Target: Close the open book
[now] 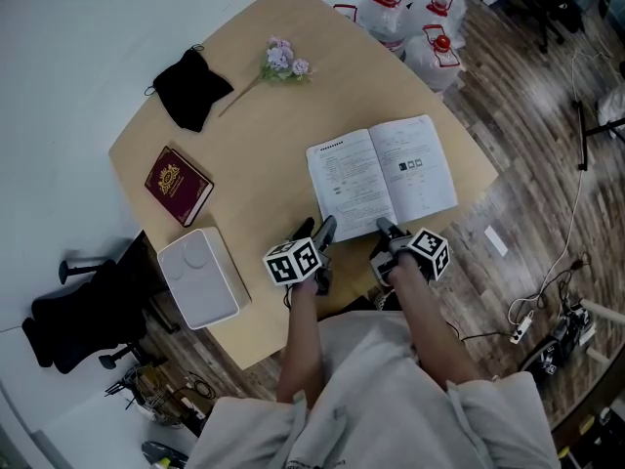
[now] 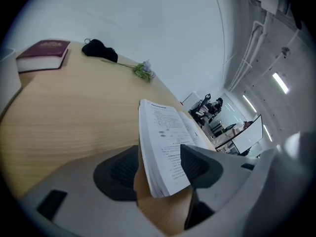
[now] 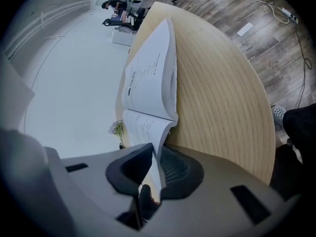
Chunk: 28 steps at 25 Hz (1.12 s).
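An open book [image 1: 381, 169] of white printed pages lies flat near the front edge of the wooden table [image 1: 254, 135]. My left gripper [image 1: 320, 231] stands open at the near edge of the book's left half [image 2: 160, 132]. The corner of the page stack sits between its wide jaws, and the pads do not press on it. My right gripper [image 1: 384, 228] is at the near edge by the spine. In the right gripper view its jaws [image 3: 157, 164] are shut on a thin sheaf of the book's pages [image 3: 148, 68], which rises from the table.
A maroon closed book [image 1: 179, 185] and a white box [image 1: 200, 277] sit on the table's left. A black pouch [image 1: 190, 88] and a small flower sprig [image 1: 283, 60] lie at the far side. Water jugs [image 1: 420, 22] stand on the floor beyond, an office chair [image 1: 78, 316] at the left.
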{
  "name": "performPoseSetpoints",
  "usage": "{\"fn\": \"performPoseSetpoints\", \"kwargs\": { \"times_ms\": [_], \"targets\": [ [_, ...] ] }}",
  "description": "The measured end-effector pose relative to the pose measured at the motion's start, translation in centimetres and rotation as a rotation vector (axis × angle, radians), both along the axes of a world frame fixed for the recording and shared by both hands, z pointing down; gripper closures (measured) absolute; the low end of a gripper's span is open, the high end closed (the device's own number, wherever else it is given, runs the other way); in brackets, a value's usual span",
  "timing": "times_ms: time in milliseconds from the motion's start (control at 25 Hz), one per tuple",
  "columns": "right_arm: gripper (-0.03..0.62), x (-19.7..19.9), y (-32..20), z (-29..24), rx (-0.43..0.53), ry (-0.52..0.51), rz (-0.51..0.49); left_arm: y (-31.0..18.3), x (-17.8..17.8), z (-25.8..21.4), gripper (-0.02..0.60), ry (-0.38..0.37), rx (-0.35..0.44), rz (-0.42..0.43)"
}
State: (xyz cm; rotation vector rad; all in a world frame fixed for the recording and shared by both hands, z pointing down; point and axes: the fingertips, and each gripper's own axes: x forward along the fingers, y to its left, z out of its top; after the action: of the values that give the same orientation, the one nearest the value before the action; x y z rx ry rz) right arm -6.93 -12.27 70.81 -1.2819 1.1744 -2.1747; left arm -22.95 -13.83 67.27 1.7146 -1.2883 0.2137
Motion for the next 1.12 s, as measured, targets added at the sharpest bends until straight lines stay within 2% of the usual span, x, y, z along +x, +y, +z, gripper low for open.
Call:
{"fn": "performPoseSetpoints", "kwargs": {
  "times_ms": [120,320,600,920,1000,1120],
  "targets": [
    [0.534,0.1,-0.1,-0.2,0.005,-0.007,0.001,0.1,0.3,0.8,0.328,0.046,-0.033,-0.036],
    [0.537,0.2,-0.1,-0.2,0.015,-0.012,0.012,0.2,0.9,2.7,0.328,0.048,-0.093,-0.065],
    [0.540,0.2,-0.2,-0.7,0.041,-0.051,0.024,-1.0,1.0,3.2,0.328,0.174,-0.099,-0.122],
    [0.548,0.6,0.0,-1.3,0.070,-0.105,0.033,-2.2,1.8,3.1,0.330,0.287,-0.089,-0.085],
    [0.549,0.7,0.0,-1.6,0.073,-0.112,0.029,-2.8,2.3,3.0,0.330,0.346,-0.087,-0.053],
    [0.553,0.8,0.0,-1.9,0.086,-0.126,0.024,-3.7,3.3,2.7,0.330,0.471,-0.094,0.016]
  ]
}}
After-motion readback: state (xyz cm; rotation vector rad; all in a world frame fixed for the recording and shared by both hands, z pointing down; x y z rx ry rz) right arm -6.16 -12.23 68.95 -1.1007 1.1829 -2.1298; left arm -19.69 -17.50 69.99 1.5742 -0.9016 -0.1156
